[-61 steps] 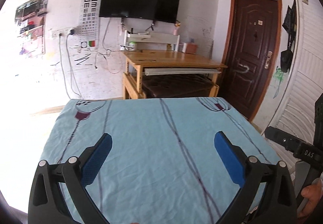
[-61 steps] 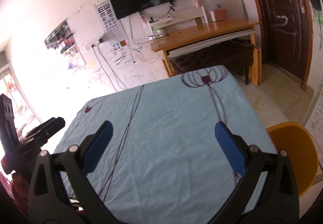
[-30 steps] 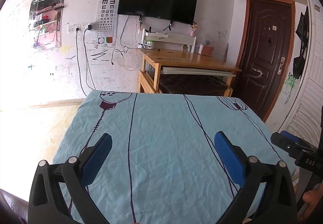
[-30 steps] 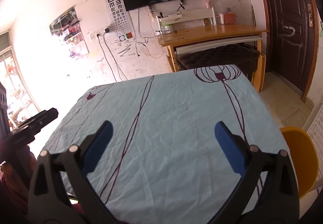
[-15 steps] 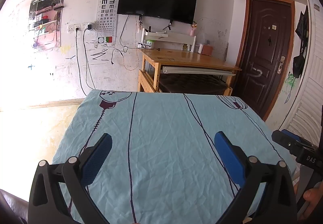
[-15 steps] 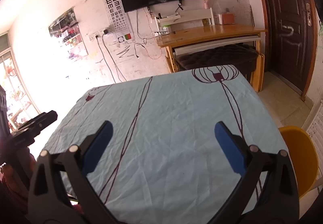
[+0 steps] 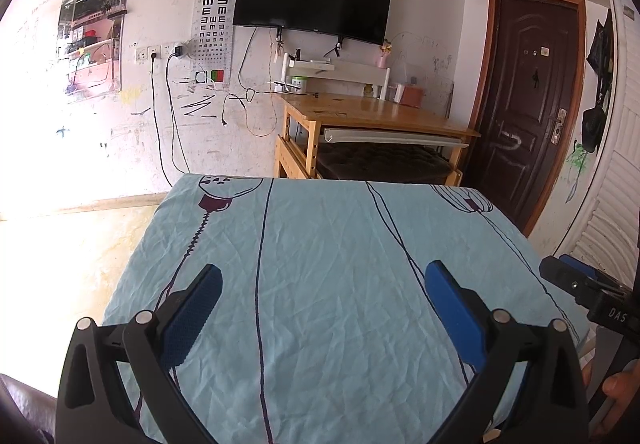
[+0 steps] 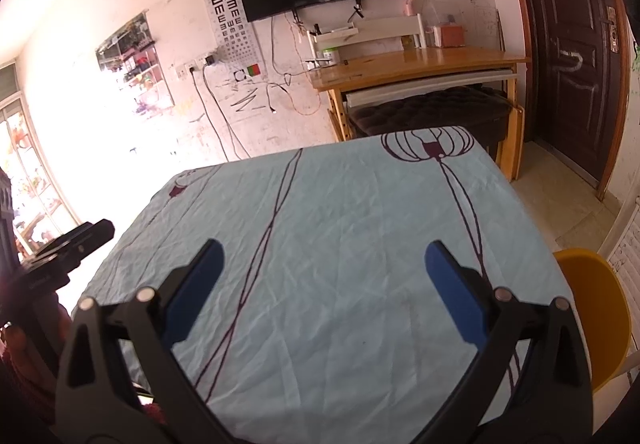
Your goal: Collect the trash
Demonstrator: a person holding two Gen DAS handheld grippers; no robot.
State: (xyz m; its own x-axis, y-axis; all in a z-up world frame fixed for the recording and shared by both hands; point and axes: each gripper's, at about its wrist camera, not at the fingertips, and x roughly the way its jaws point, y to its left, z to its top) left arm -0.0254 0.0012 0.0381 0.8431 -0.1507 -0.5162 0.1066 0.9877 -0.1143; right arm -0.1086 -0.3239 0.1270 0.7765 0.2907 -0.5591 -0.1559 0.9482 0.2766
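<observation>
We count two grippers: the left gripper [image 7: 322, 306] and the right gripper [image 8: 322, 284], each with two blue-padded fingers [image 7: 450, 304] spread wide, four fingers in all. We see one table under a light-blue tablecloth [image 7: 328, 268], and on that cloth we count two lantern prints at the far corners, one [image 8: 430, 144] whole and one [image 7: 218, 192] partly cut by the far edge. Beyond the far edge we count one television [image 7: 310, 6], one eye chart [image 7: 212, 32], one wooden desk [image 7: 372, 116] and one dark door [image 7: 532, 100]. One yellow chair [image 8: 596, 308] stands off the right edge. On the desk's shelf there are perhaps three or four small items, too small for us to count surely.
</observation>
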